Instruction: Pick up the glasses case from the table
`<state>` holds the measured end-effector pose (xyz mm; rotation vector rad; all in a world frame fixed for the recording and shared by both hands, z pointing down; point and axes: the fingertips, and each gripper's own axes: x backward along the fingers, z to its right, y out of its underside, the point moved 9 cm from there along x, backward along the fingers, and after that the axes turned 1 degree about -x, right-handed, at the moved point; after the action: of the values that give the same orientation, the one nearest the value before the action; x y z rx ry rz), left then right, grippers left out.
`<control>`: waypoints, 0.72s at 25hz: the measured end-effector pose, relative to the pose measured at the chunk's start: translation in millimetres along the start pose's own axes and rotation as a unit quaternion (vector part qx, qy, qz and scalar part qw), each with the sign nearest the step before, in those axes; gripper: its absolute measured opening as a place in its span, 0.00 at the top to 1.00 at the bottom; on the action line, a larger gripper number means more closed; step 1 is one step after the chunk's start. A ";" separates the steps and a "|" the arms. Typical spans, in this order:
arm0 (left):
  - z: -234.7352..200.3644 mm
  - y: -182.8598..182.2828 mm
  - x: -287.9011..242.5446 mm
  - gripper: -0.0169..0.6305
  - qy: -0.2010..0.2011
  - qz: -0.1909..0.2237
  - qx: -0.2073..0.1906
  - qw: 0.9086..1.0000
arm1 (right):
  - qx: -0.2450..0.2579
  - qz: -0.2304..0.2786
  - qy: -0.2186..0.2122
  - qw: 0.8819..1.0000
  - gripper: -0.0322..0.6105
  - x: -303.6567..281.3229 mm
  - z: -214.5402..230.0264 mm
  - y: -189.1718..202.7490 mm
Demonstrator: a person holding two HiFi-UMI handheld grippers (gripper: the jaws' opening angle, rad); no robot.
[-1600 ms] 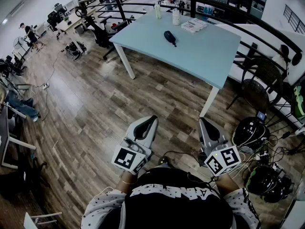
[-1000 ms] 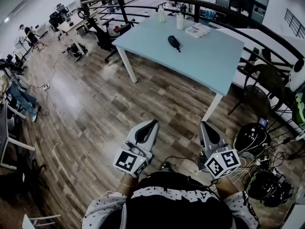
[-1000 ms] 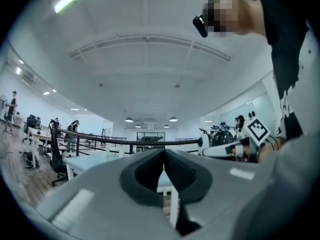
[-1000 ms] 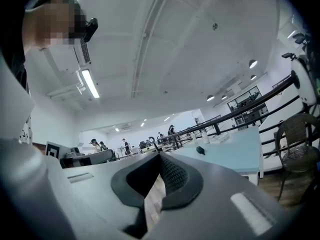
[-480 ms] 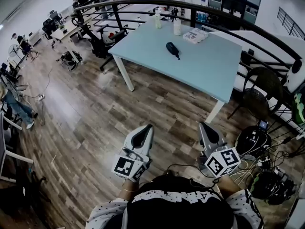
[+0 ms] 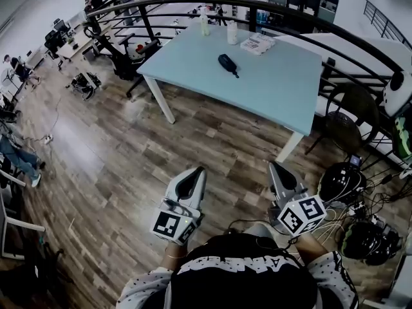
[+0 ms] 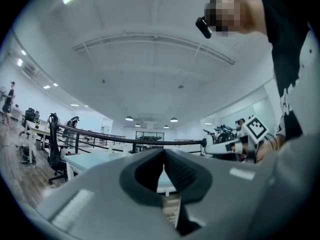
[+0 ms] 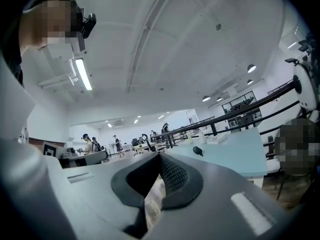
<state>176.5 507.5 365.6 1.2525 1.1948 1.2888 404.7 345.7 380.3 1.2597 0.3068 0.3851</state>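
Note:
The glasses case (image 6: 226,64), dark and oval, lies on the light blue table (image 6: 270,92) far ahead of me. It shows small in the right gripper view as the case (image 8: 198,150) on the tabletop. My left gripper (image 6: 196,172) and right gripper (image 6: 275,167) are held low in front of my body over the wooden floor, well short of the table. Both point level toward it. The left gripper (image 7: 163,152) has its jaws together with nothing between them. The right gripper (image 8: 160,155) is likewise shut and empty.
Two bottles (image 6: 232,32) and a stack of papers (image 6: 257,42) stand at the table's far edge. A black railing (image 6: 309,15) curves behind it. A dark chair (image 6: 347,118) and bags with cables (image 6: 360,237) sit at the right, office chairs (image 6: 122,47) at the left.
The table and case have slid a little to the left in the head view as I moved. Both grippers stay shut and low in front of me.

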 end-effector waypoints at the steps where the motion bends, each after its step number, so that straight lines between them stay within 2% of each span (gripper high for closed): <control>1: -2.4 0.1 -0.1 0.97 -0.001 -0.001 0.000 1.000 | 0.001 -0.002 0.000 1.000 0.94 -2.2 -0.6 0.2; 8: -18.7 4.2 -2.0 0.97 -0.005 -0.012 0.000 1.000 | 0.001 -0.009 -0.007 1.000 0.94 -24.9 -0.2 -0.9; 18: -64.1 7.0 -16.6 0.97 -0.049 -0.027 0.002 0.998 | -0.001 -0.005 -0.042 0.999 0.94 -101.6 11.8 -3.6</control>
<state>113.1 488.4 371.2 1.2645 1.1532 1.1726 319.1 289.5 381.5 1.2678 0.2418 0.3232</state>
